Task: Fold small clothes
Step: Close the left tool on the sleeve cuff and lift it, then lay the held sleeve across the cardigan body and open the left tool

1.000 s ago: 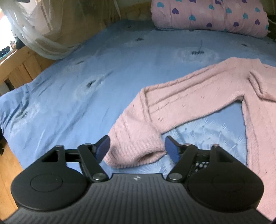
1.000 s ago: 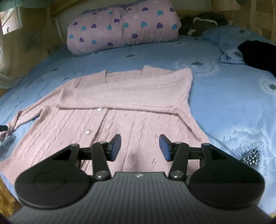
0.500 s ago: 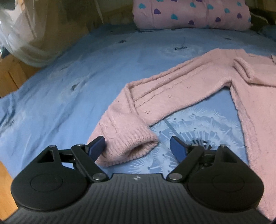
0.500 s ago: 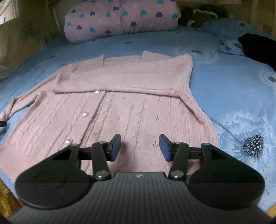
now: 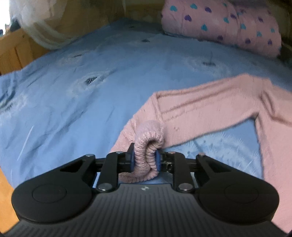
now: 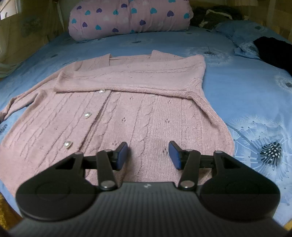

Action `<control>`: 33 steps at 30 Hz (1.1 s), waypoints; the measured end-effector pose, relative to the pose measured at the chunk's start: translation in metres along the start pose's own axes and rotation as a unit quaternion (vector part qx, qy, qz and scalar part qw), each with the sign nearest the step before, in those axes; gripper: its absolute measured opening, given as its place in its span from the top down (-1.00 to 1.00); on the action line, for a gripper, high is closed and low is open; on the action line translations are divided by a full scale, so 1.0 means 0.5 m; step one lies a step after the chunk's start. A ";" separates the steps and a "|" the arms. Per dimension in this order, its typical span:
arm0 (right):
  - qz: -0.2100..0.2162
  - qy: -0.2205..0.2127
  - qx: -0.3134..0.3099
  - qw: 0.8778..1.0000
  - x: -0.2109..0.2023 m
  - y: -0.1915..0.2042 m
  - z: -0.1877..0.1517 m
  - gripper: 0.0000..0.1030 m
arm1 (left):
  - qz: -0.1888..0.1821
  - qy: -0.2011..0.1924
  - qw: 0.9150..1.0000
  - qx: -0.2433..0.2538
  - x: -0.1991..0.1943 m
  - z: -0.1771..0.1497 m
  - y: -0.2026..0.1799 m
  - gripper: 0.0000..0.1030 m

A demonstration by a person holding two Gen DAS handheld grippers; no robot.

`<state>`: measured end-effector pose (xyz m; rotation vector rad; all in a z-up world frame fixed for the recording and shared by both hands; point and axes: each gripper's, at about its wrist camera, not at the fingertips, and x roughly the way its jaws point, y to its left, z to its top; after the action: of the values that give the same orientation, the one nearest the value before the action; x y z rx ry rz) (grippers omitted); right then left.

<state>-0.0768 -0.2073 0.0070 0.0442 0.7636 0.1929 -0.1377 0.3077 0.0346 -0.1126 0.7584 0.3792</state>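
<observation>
Left gripper (image 5: 145,159) has just been closing and now pinches the ribbed cuff (image 5: 148,145) of the pink cardigan (image 6: 127,109) (spread on the blue bedsheet (image 5: 73,91)). Right gripper (image 6: 148,155) hovers above the hem, jaws apart, holding nothing.

Bedroom: bed (image 6: 246,76), heart-print pillow (image 6: 127,16)

A blue bed (image 6: 237,76) carries a pink cardigan (image 6: 127,102) and heart-print bolster (image 6: 127,16).
</observation>
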 end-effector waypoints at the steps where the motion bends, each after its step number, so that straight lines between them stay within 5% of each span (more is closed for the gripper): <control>1: 0.000 0.000 -0.001 1.000 0.000 0.000 0.000 -0.02 | -0.004 -0.002 1.000 -0.012 -0.007 0.007 0.006 0.54; 6: 0.002 -0.002 0.000 1.000 0.001 -0.001 -0.001 -0.02 | -0.026 -0.012 0.998 -0.056 -0.045 0.053 0.022 0.58; 15: 0.016 -0.008 0.016 1.000 -0.003 -0.013 -0.001 -0.02 | -0.121 -0.034 0.988 -0.092 -0.143 0.149 -0.046 0.59; 26: 0.038 -0.018 0.037 0.998 -0.012 -0.037 -0.004 -0.03 | -0.205 -0.062 0.974 -0.070 -0.239 0.291 -0.256 0.60; 33: 0.037 -0.028 0.043 0.998 -0.021 -0.049 0.002 -0.03 | -0.253 -0.062 0.965 -0.021 -0.261 0.313 -0.448 0.60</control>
<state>-0.0798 -0.2335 0.0121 0.1584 0.7144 0.2293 -0.0388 0.0985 0.2296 -0.3128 0.5729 -0.0841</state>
